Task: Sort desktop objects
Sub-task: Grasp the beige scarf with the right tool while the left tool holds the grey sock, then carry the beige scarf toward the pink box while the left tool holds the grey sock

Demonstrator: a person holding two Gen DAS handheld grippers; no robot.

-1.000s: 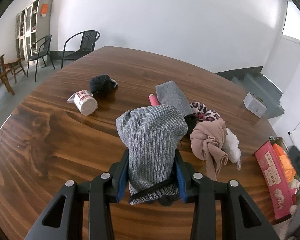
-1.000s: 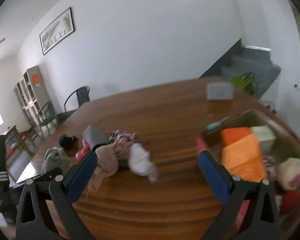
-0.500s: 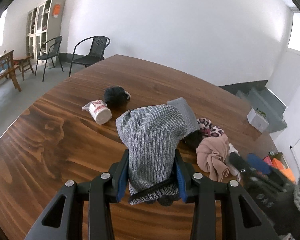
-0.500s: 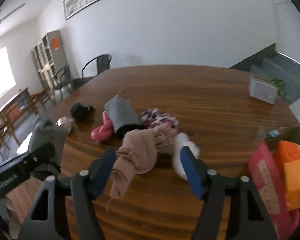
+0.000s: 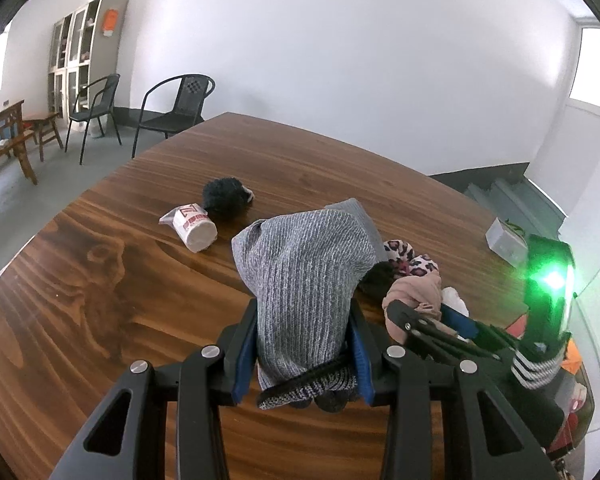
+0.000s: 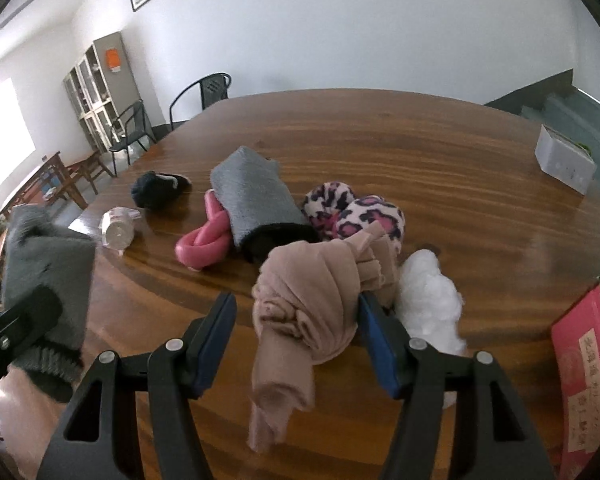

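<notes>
My left gripper point(image 5: 304, 344) is clamped on a grey knit piece point(image 5: 306, 276), its blue pads pressing both sides of the ribbed fabric, which stands up between them above the table point(image 5: 100, 280). My right gripper point(image 6: 296, 320) is spread wide around the beige bundle point(image 6: 312, 292): the right pad touches the cloth, the left pad stands apart from it, so nothing is gripped yet. I take that beige bundle as my landmark. It lies on the table with a loose tail hanging toward me. Just to its right sits a white fluffy lump point(image 6: 428, 292), touching or nearly so. Right behind it are two leopard-print pieces point(image 6: 352, 212) in pink, black and white. Behind it and to the left lies a grey folded roll point(image 6: 256, 196) with a dark opening facing me, and a pink knotted tube point(image 6: 202, 238) rests against that roll's left side. Farther left and back lie a clear wrapped cup point(image 6: 118, 228) on its side and a black fuzzy item point(image 6: 156, 188) just beyond it. Far right of the bundle a pink box point(image 6: 584, 384) shows at the edge, and well behind on the right stands a small white box point(image 6: 564, 164).
</notes>
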